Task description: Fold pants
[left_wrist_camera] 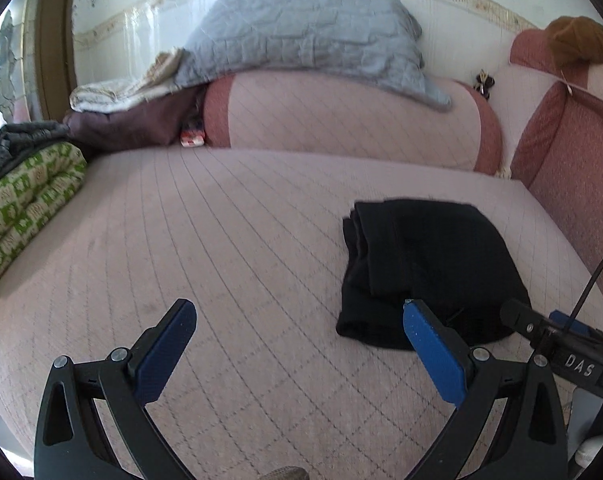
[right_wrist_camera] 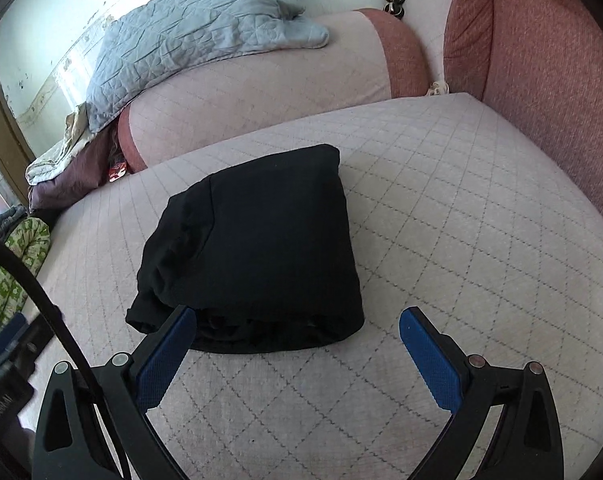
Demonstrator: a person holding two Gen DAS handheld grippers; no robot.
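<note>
The black pants lie folded into a compact bundle on the pink quilted sofa seat. In the left wrist view the pants sit to the right of centre. My left gripper is open and empty over bare seat, just left of the bundle's near edge. My right gripper is open and empty at the bundle's near edge, its left fingertip beside the fabric. The right gripper's body shows at the right edge of the left wrist view.
A rolled pink cushion with a grey quilt on top lies at the back. Red backrest cushions stand on the right. A green patterned blanket and piled clothes lie on the left.
</note>
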